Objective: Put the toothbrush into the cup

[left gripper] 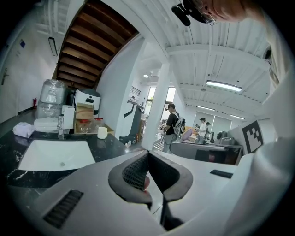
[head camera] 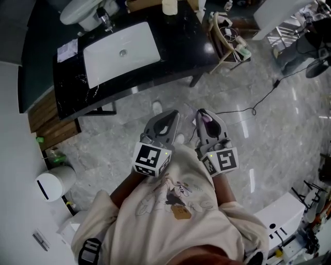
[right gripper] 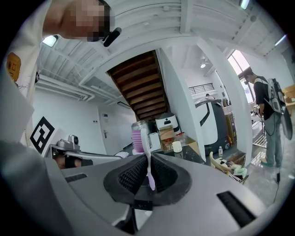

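My right gripper (head camera: 203,115) (right gripper: 147,159) is shut on a pink toothbrush (right gripper: 146,154) (head camera: 207,118). The brush stands upright between the pads, its bristled head (right gripper: 138,141) sticking up past the tips. My left gripper (head camera: 172,115) (left gripper: 148,156) is shut with nothing in it. I hold both close to my chest, over the floor and short of the counter. A small white cup (head camera: 169,6) (left gripper: 102,132) (right gripper: 177,146) stands at the back of the black counter (head camera: 178,52), to the right of the sink.
A white sink (head camera: 121,52) with a faucet (head camera: 106,20) is set in the counter. A wooden rack (head camera: 227,39) stands at the counter's right end. A white bin (head camera: 51,183) stands at left, a cable (head camera: 258,101) crosses the floor. People (left gripper: 172,124) stand far off.
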A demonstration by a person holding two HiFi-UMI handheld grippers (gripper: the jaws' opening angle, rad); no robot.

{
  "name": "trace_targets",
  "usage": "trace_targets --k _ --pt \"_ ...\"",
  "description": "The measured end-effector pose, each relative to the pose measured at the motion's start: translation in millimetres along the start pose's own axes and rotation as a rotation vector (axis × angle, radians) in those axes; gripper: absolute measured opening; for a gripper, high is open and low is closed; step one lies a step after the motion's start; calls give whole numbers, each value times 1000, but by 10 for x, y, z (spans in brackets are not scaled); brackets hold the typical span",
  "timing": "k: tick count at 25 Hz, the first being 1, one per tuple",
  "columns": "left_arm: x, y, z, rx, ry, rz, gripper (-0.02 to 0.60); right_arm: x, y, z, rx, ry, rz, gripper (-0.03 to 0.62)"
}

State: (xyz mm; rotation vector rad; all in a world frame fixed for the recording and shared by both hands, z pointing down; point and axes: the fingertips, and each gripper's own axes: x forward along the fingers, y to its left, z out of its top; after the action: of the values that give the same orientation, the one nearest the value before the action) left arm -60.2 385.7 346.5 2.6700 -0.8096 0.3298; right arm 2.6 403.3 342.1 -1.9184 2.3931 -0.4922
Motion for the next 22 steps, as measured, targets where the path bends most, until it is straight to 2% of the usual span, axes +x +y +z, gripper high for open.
trace_targets --k 6,12,22 --pt "440 676 468 -1 -31 -41 14 808 -155 265 -29 4 -25 34" --pt "645 1269 818 -6 -50 -56 14 1442 -144 488 -48 12 -39 34" --pt "739 2056 1077 1 -73 -76 14 2258 -85 599 -60 -1 -80 34"
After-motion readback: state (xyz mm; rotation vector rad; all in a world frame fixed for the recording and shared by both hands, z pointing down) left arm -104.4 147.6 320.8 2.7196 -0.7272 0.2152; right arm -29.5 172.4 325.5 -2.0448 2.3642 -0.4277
